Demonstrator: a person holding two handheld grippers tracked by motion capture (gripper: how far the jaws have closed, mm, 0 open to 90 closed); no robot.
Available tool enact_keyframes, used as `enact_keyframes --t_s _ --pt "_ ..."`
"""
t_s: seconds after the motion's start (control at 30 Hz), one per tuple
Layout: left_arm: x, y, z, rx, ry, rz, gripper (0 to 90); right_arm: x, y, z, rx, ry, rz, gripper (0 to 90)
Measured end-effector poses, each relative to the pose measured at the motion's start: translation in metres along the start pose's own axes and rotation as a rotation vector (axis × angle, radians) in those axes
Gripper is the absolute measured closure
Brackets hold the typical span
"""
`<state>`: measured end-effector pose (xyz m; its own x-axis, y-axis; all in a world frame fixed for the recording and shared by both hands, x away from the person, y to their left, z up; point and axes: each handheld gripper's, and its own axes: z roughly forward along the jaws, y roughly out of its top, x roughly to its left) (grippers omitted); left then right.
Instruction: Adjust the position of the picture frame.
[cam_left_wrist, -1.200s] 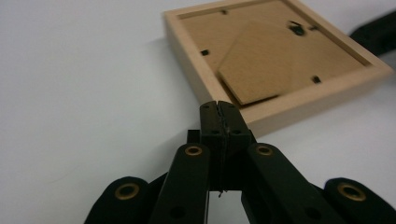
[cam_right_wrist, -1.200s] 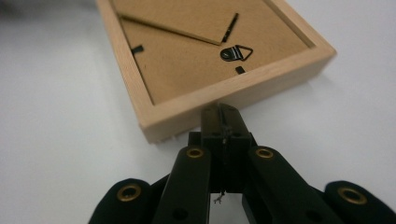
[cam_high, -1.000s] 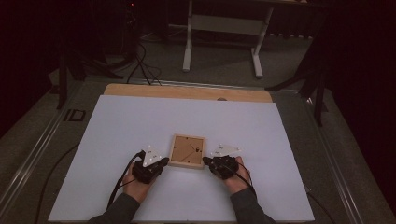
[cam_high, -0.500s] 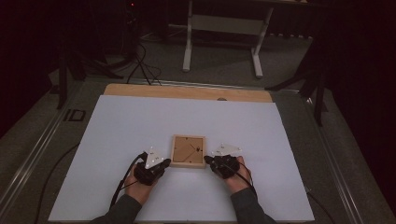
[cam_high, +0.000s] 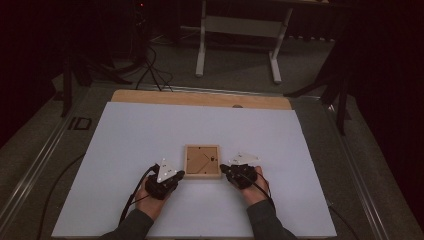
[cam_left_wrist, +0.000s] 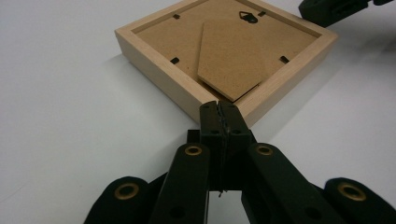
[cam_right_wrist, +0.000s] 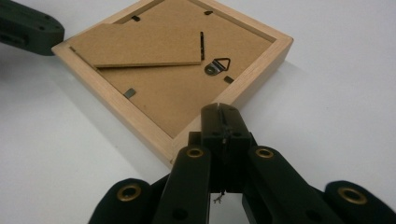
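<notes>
A small wooden picture frame (cam_high: 202, 161) lies face down on the white table sheet (cam_high: 150, 130), its brown backing board, stand flap and metal hanger (cam_right_wrist: 217, 65) facing up. My left gripper (cam_high: 181, 174) is shut, its tip at the frame's near left corner (cam_left_wrist: 224, 100). My right gripper (cam_high: 222, 168) is shut too, its tip at the frame's near right corner (cam_right_wrist: 219, 106). Nothing sits between either pair of jaws. Each gripper rests in a hand low on the table, pointing inward at the frame. In the left gripper view, the right gripper's tip (cam_left_wrist: 327, 9) shows past the frame.
A strip of wooden tabletop (cam_high: 200, 98) edges the far side of the sheet. Behind the table stands a white metal stand (cam_high: 240, 30) on the floor, with cables (cam_high: 150, 65) to its left. Cables trail from both grippers toward the near edge.
</notes>
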<state>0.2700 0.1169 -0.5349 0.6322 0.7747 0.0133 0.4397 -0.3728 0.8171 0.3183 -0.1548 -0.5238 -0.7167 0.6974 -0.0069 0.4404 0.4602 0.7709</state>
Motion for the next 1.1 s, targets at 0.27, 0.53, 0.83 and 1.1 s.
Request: enact_keyframes --t_s 0.27,0.53,0.83,1.1 --pt "0.0001 -0.0005 0.0002 -0.006 -0.005 -0.004 89.6 -0.0017 0.0006 0.0025 -0.011 -0.007 -0.001 89.7" --pt "0.0021 -0.0004 -0.0003 -0.014 -0.003 -0.013 86.4 -0.0025 0.0016 0.0045 -0.016 -0.012 -0.007 89.8" --pt "0.0026 0.0012 -0.0029 -0.048 0.01 -0.014 76.9 -0.0005 0.0046 0.0021 -0.037 -0.008 -0.019 89.7" --pt "0.0018 0.0027 -0.0058 -0.079 0.003 -0.019 67.1 0.0025 0.0052 -0.0015 -0.049 0.004 -0.028 89.6"
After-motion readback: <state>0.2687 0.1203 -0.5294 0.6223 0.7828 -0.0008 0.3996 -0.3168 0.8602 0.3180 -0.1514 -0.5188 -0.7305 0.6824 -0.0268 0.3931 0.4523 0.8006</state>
